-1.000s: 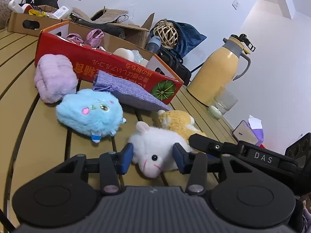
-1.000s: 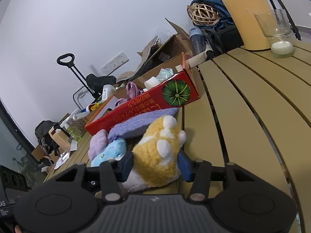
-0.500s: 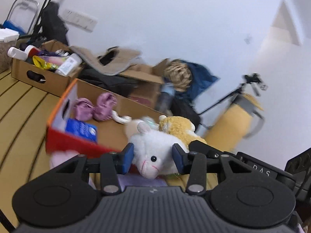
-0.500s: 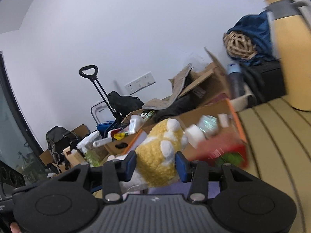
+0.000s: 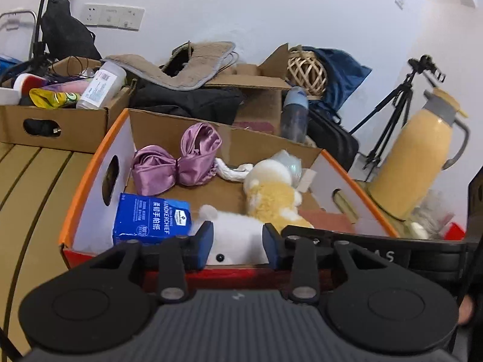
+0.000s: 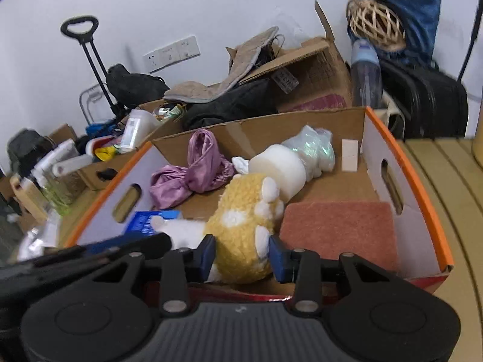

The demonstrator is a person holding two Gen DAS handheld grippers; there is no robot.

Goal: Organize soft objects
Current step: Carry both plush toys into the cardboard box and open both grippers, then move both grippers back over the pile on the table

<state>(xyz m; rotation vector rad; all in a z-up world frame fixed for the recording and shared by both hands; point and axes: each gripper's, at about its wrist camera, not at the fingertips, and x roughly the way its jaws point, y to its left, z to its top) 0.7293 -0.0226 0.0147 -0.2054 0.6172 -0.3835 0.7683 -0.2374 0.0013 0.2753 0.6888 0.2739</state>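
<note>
Left tool [image 5: 236, 247] grips white plush [image 5: 234, 235] face-down — right tool [image 6: 242, 252] grips yellow plush [image 6: 241, 226], ears right, both squeezing tighter.

Both wrist views are evenly and softly lit, bright enough to read colours, with no hard shadows; the white wall [image 5: 271, 15] shows only faint grey shading. Fisheye distortion bends the table slats [image 5: 27, 187] into arcs at 9 o'clock in the left view and at 3 o'clock in the right view, and dark vignette fills the corners. Motion blur smears the yellow jug [image 5: 416, 163] at 3 o'clock in the left view and the clutter [image 6: 39, 187] at 9 o'clock in the right view. The purple satin cloth [image 6: 196, 175] carries a mild sheen.
</note>
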